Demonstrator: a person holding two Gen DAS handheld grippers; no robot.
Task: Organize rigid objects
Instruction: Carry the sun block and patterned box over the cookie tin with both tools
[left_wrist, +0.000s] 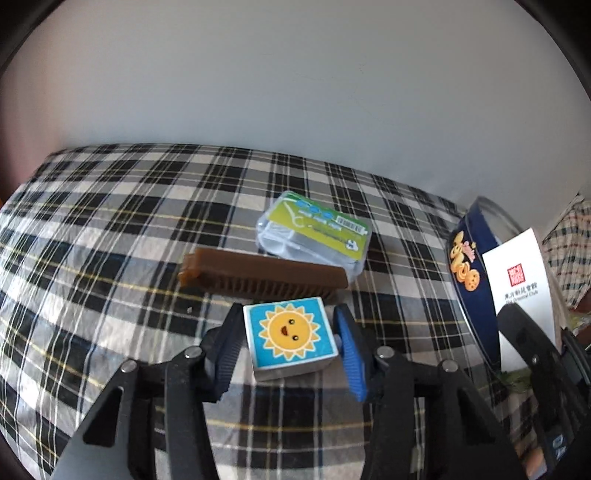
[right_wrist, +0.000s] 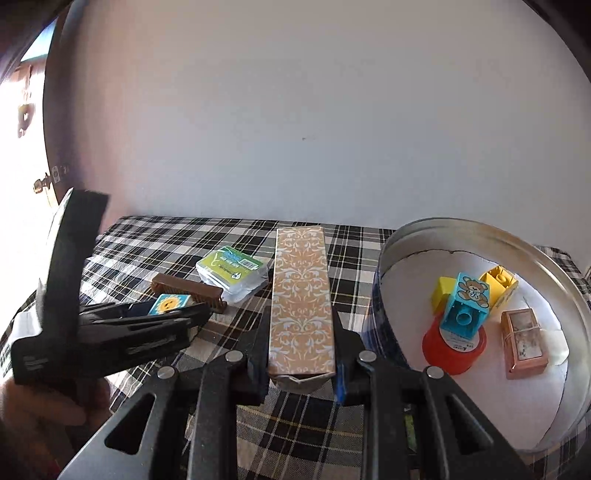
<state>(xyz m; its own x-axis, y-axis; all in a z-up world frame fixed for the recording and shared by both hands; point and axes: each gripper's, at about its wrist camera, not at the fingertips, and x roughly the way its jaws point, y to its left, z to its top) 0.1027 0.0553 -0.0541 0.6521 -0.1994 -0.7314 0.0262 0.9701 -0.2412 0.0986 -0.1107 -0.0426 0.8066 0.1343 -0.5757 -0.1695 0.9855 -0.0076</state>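
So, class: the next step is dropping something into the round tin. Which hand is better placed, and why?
Right. The right gripper is shut on the long patterned box, right beside the open round tin. The left gripper only brackets the sun block, which sits on the checked cloth farther from the tin.

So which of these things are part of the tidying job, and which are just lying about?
In the job:
- sun block, between left gripper fingers
- patterned long box, clamped in right gripper
- round tin holding sorted blocks
- brown comb
- floss pick box

Lying about:
- white card
- plaid cloth
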